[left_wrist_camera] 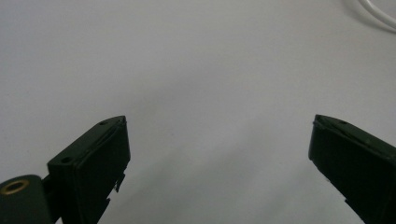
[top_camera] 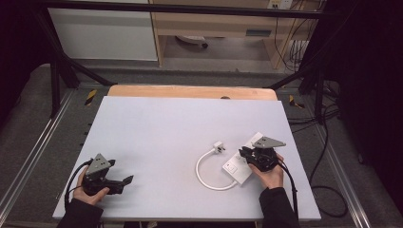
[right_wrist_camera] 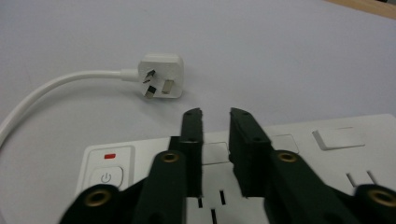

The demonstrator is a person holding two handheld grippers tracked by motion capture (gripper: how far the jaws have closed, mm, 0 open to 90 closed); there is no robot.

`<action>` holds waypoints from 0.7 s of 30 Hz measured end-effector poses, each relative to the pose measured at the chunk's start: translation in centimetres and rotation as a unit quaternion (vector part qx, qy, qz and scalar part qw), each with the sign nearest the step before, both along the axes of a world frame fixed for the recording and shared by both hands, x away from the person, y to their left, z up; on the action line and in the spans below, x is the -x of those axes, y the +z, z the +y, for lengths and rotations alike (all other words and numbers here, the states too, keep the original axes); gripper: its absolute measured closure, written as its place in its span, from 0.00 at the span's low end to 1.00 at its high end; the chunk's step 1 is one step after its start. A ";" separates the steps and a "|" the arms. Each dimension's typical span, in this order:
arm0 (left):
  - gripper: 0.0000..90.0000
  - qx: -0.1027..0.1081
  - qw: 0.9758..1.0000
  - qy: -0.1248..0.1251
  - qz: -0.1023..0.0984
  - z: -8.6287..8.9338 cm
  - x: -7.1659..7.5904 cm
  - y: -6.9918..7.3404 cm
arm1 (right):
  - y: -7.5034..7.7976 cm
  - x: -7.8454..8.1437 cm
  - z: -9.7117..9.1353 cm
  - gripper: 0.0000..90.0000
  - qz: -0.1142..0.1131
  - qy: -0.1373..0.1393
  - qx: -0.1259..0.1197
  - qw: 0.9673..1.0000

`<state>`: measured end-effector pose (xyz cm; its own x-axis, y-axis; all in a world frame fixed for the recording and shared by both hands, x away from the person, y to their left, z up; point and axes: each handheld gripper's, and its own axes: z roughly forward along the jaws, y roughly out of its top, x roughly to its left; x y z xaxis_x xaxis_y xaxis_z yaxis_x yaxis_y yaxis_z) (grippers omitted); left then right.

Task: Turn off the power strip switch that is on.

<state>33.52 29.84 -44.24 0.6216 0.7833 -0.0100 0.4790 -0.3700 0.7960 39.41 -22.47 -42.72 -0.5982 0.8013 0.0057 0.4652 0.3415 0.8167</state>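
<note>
A white power strip (top_camera: 236,168) lies on the right side of the white table (top_camera: 180,128); its cord (top_camera: 204,175) loops left and ends in a loose white plug (top_camera: 218,146). My right gripper (top_camera: 244,153) hovers over the strip's far end. In the right gripper view its jaws (right_wrist_camera: 215,114) are almost together, with a thin gap and nothing between them, above the strip (right_wrist_camera: 327,158), and the plug (right_wrist_camera: 161,74) lies prongs-up just beyond. My left gripper (top_camera: 124,181) rests at the front left, wide open (left_wrist_camera: 219,123) over bare table.
The strip has a power button with a red light (right_wrist_camera: 107,175) at its cord end. A wooden strip (top_camera: 190,91) borders the table's far edge. Black cables (top_camera: 328,142) hang off to the right, and a bit of white cord (left_wrist_camera: 373,11) shows far off.
</note>
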 end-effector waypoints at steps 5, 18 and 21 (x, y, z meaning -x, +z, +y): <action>0.06 -0.002 1.000 0.002 0.000 0.0 0.0 0.0 | 0.1 0.2 -0.1 0.51 0.018 -0.004 -0.001 1.000; 0.05 -0.002 1.000 0.004 0.001 0.0 0.0 0.0 | 0.7 1.3 -0.7 0.05 0.036 -0.007 -0.009 0.999; 0.05 -0.002 1.000 0.004 0.002 0.0 0.0 0.0 | 0.7 1.6 -0.9 0.02 0.040 -0.001 -0.009 0.999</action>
<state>33.52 29.83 -44.26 0.6152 0.7883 -0.0090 0.4847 -0.3693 0.7929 37.83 -23.40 -42.03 -0.5930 0.8022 0.0687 0.5303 0.3250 0.7831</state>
